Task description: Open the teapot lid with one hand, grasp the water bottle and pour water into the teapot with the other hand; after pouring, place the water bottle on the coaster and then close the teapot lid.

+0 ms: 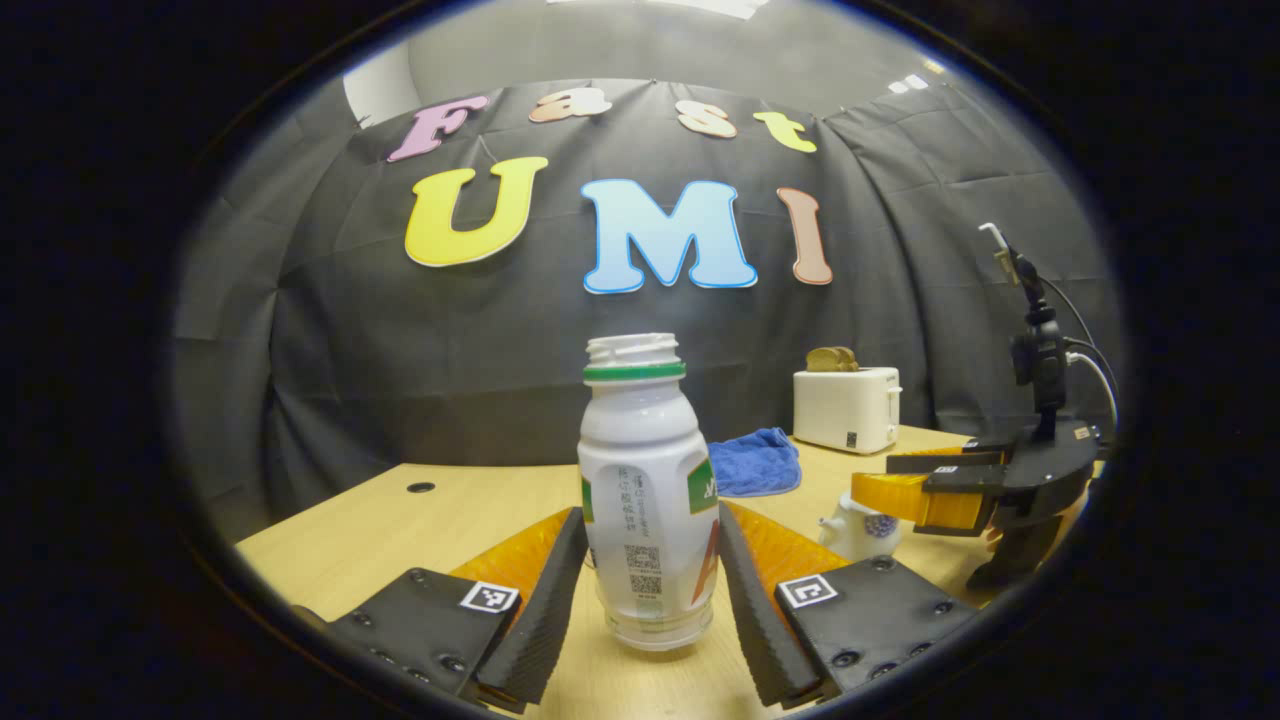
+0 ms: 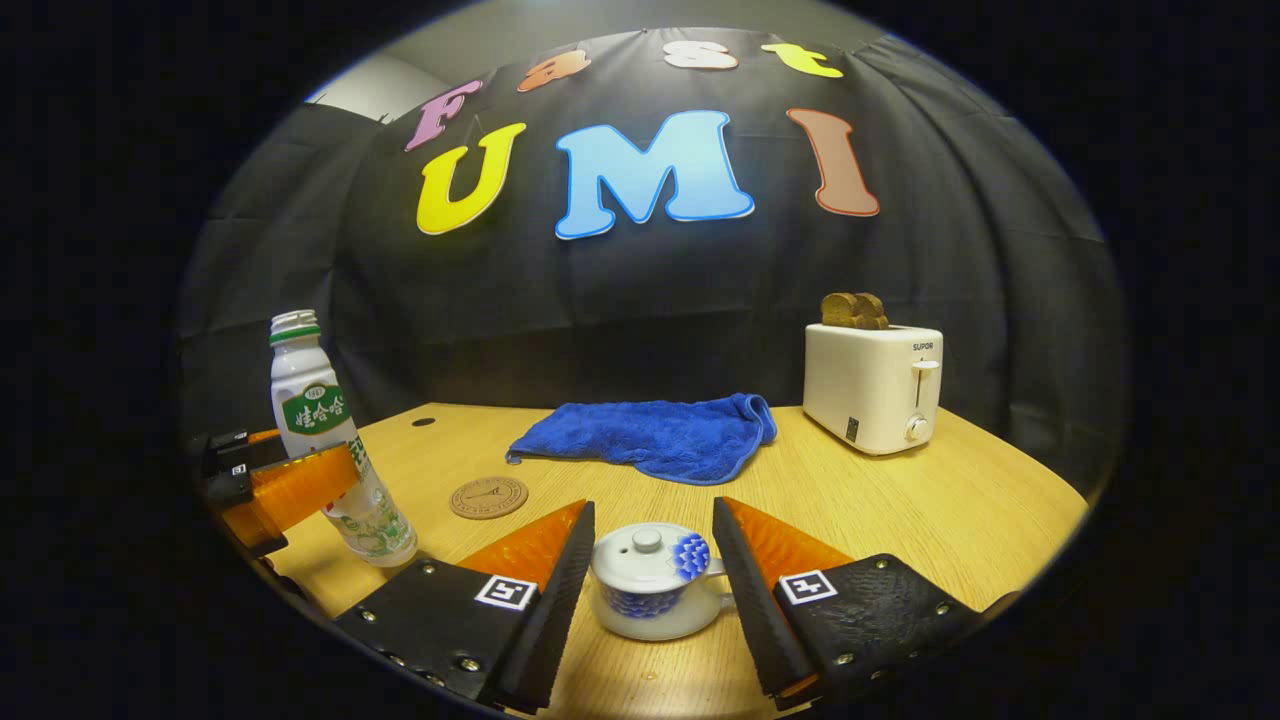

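Note:
An uncapped white water bottle (image 1: 645, 490) with a green neck ring stands upright between the fingers of my left gripper (image 1: 650, 512), and both fingers press its sides. The right gripper view has this bottle (image 2: 320, 410) at the far left, held by the left gripper (image 2: 320, 452) low over the table. A small white and blue teapot (image 2: 655, 585) with its lid (image 2: 647, 545) on sits just ahead of my right gripper (image 2: 652, 503), which is open and touches nothing. In the left gripper view the right gripper (image 1: 872, 475) hovers beside the teapot (image 1: 862, 528). A round brown coaster (image 2: 488, 496) lies left of the teapot.
A blue towel (image 2: 650, 435) lies crumpled at the back middle of the wooden table (image 2: 950, 510). A white toaster (image 2: 875, 385) holding bread slices stands at the back right. The black cloth wall closes off the far side.

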Demonstrator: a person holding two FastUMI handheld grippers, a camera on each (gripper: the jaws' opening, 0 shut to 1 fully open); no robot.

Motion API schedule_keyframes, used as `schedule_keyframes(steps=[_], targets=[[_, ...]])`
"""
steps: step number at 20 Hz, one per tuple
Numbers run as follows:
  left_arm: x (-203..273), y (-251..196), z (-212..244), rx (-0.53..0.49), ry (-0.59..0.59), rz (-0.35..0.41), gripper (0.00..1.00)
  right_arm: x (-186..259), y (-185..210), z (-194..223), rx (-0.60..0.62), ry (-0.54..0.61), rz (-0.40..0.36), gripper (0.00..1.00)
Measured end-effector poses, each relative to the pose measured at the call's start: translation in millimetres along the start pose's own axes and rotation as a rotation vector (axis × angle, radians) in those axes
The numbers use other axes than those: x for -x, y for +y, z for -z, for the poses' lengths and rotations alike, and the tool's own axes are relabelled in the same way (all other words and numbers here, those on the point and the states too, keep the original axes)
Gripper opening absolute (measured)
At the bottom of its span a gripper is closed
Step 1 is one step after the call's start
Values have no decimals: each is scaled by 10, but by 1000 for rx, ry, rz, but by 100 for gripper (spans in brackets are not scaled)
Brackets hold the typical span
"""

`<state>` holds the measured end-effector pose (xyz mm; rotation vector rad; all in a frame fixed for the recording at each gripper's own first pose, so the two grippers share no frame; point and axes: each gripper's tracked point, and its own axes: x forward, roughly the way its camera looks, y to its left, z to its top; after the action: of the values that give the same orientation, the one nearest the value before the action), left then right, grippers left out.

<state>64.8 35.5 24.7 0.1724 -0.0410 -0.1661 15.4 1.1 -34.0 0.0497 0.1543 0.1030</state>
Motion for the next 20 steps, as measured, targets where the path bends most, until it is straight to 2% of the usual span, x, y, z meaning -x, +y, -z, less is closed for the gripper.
schedule_keyframes(steps=[1,2,5,6,8,11,13,20], targets=[[-23,9,-2,-4,-2,-6,85,15,-7,-35,-1,-14,2,73],[-90,57,10,38,31,-11,85,25,-16,-56,0,-25,5,73],[-259,279,-113,347,24,-12,86,55,-7,-83,4,-42,-3,73],[-335,433,-85,388,34,-30,86,68,-15,-95,3,-46,-3,73],[-467,738,43,370,53,-73,84,77,-18,-119,-6,-55,-6,73],[-643,987,168,269,100,-105,85,89,-33,-155,-19,-63,-8,73],[-794,1022,213,237,117,-106,85,97,-54,-170,-27,-67,-5,73],[-1193,768,217,244,117,-47,85,93,-110,-155,-61,-57,1,73]])
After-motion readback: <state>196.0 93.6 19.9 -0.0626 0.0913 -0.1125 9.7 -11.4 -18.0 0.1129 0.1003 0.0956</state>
